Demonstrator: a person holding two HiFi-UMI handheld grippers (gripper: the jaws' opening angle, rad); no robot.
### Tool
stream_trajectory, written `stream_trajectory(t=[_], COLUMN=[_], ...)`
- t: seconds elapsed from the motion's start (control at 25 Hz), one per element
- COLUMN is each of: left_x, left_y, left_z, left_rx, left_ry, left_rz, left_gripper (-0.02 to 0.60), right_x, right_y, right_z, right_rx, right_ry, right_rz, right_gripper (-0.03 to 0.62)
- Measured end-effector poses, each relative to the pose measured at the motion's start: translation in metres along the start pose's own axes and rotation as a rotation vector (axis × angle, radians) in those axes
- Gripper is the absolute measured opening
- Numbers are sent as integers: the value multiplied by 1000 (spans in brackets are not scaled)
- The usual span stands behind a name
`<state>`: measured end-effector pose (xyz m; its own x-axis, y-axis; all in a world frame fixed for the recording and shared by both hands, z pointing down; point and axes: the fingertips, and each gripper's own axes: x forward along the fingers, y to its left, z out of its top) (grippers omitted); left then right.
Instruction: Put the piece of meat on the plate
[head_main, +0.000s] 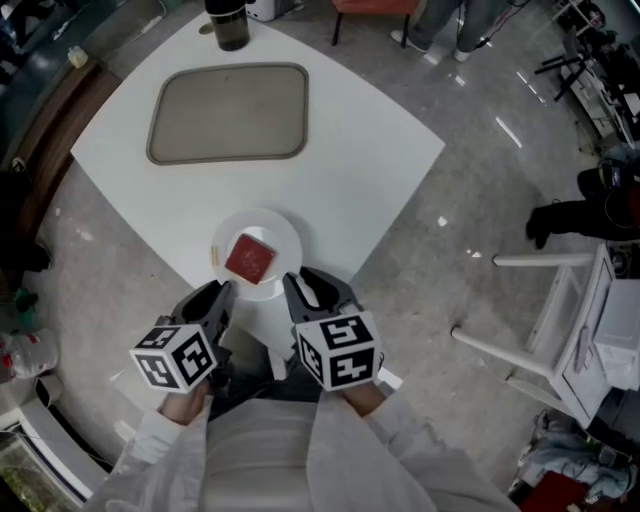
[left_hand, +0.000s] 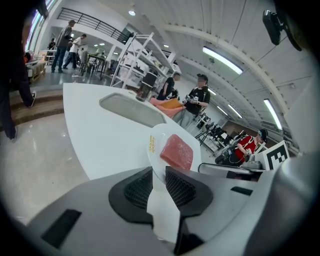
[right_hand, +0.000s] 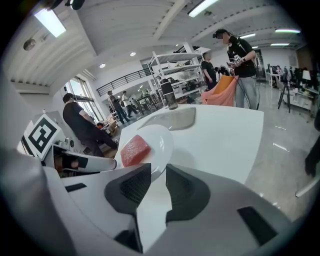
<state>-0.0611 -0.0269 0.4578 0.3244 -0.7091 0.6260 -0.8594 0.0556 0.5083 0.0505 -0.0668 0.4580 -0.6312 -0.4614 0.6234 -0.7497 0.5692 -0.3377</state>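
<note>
An open-plan lab or workshop: metal shelving, tripods, ceiling strip lights.

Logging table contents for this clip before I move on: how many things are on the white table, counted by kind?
tray: 1
plate: 1
piece of meat, lying on the plate: 1
dark container at the far edge: 1
Total: 4

Bare desk is stretching open between the plate at the near corner and the tray beyond, and along the tray's right. A dark cup is standing at the far edge, behind the tray.
</note>
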Motion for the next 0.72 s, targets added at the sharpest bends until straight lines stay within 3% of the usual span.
stream_trajectory(t=[0.28, 0.72], left_x=[7, 26], left_y=[11, 60], left_z=[27, 108], left_rx=[30, 126], left_ry=[14, 58], left_rz=[-27, -97], left_gripper=[84, 84], right_x=[16, 78], right_y=[3, 22], right_z=[22, 83], right_rx=[21, 60], right_ry=[-27, -92], right_rz=[-30, -104], right_gripper=[100, 98])
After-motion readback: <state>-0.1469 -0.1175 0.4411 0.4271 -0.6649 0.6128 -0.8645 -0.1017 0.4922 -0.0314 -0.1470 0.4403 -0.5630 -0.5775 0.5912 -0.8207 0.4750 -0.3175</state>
